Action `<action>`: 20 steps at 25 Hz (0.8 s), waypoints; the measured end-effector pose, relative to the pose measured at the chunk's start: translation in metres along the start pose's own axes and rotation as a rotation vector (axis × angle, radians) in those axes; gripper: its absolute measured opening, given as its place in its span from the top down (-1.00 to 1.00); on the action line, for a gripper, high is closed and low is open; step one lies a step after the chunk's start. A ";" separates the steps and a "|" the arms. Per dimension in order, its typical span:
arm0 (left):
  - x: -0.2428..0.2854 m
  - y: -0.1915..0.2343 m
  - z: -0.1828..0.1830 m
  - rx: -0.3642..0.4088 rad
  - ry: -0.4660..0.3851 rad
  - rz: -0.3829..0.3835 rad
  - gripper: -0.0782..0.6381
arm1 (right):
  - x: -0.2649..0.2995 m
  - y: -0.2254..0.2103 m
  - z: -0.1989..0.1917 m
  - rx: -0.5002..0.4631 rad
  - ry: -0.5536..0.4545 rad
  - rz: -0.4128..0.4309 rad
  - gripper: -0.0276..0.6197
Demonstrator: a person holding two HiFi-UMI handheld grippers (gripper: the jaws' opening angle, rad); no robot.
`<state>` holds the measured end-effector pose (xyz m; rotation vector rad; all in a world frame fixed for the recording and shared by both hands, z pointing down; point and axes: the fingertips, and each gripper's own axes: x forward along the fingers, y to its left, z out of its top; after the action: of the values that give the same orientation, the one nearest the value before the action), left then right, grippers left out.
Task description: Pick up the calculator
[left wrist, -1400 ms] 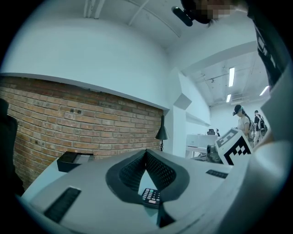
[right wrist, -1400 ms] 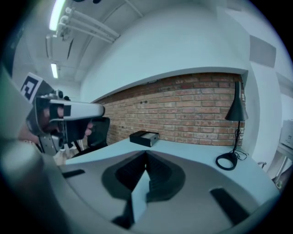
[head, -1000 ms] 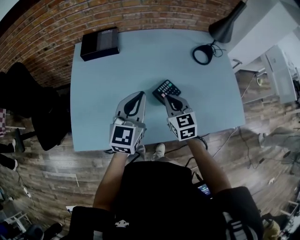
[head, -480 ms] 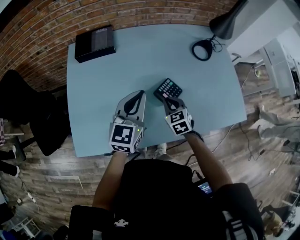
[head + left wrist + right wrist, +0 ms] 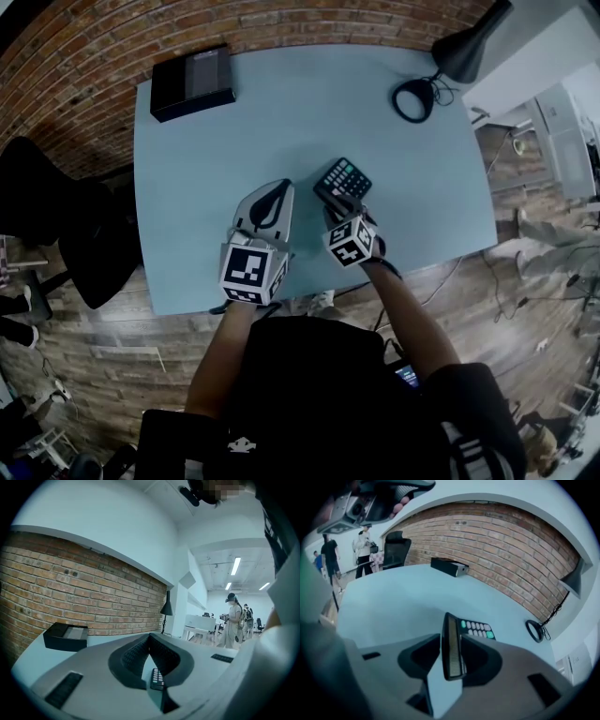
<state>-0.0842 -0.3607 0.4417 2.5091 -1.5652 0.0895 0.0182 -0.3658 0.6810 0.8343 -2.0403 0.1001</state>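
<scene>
Calculator [image 5: 345, 178] is lying on a light blue table [image 5: 234, 141], right of centre. Its display end is sitting between the jaws of the right gripper [image 5: 337, 201], which are opening, with a gap showing on the left side. Its long axis is running diagonally, the keypad end pointing away toward the black desk lamp [image 5: 469, 47] at the far right corner. Left gripper [image 5: 278, 191] is pointing up the table just beside, jaws closed together on nothing. A black box [image 5: 192, 82] is sitting at the far left corner. Brick wall [image 5: 281, 23] is bordering the far edge, and wood flooring [image 5: 94, 347] is showing around.
</scene>
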 end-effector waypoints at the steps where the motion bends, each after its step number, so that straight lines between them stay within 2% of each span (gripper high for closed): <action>1: 0.001 0.001 0.000 -0.001 0.001 0.001 0.78 | 0.003 0.000 -0.002 -0.015 0.011 -0.008 0.55; 9: 0.003 0.009 -0.005 -0.001 0.017 0.018 0.78 | 0.020 -0.002 -0.007 -0.107 0.054 -0.062 0.55; 20: 0.000 0.012 -0.005 0.005 0.016 0.028 0.78 | 0.015 -0.003 -0.004 -0.144 0.078 -0.090 0.55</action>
<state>-0.0950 -0.3646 0.4477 2.4845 -1.5954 0.1170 0.0174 -0.3742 0.6945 0.8178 -1.9098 -0.0630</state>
